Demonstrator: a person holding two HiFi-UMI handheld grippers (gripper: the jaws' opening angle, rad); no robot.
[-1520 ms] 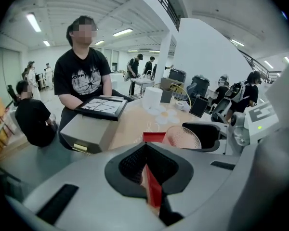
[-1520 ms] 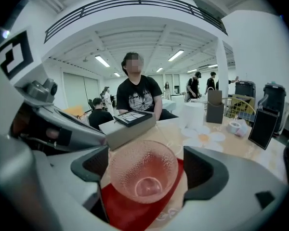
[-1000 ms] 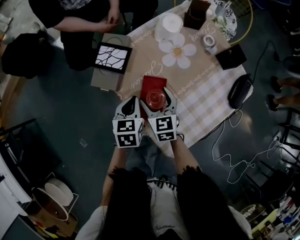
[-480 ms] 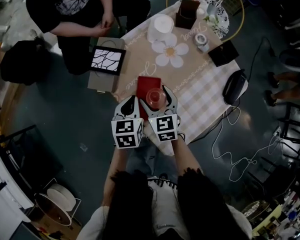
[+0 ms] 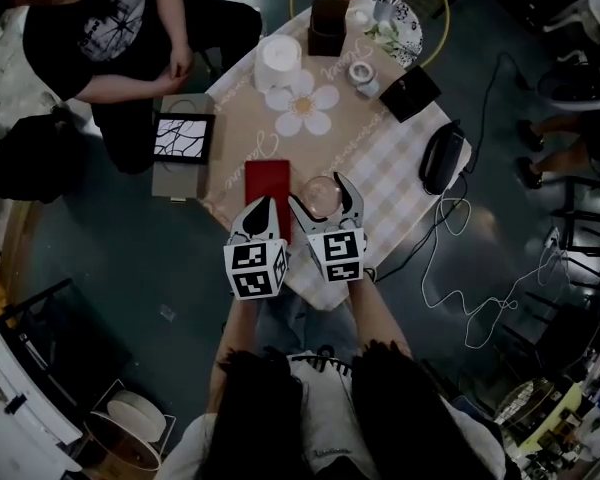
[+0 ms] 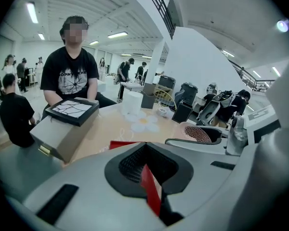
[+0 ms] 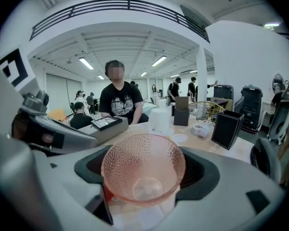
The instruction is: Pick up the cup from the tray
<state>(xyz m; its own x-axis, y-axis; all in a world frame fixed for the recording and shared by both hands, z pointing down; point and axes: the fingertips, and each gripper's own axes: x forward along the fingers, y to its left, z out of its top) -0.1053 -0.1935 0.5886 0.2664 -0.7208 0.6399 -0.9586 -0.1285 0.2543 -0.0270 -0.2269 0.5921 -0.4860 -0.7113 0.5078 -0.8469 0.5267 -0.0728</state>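
A pink dimpled glass cup (image 5: 320, 194) sits between the fingers of my right gripper (image 5: 320, 198), which is shut on it. The cup (image 7: 143, 170) fills the right gripper view, with a grey jaw against each of its sides, and it hangs over the checked cloth just right of the red tray (image 5: 267, 186). My left gripper (image 5: 262, 211) is shut, its tips over the tray's near end. In the left gripper view the left gripper (image 6: 145, 150) has its jaws together, and red shows through the slit between them. The tray (image 6: 116, 144) carries nothing.
Farther back on the table stand a white paper roll (image 5: 278, 59), a flower mat (image 5: 301, 109), a brown box (image 5: 328, 27), a tape roll (image 5: 361, 72) and a black box (image 5: 410, 93). A black bag (image 5: 440, 157) lies at the right edge. A person (image 5: 105, 38) sits at the far left behind a carton (image 5: 181, 148).
The right gripper has carried the cup from above the red tray to the right, off the tray. The left gripper stays at the tray's near end.
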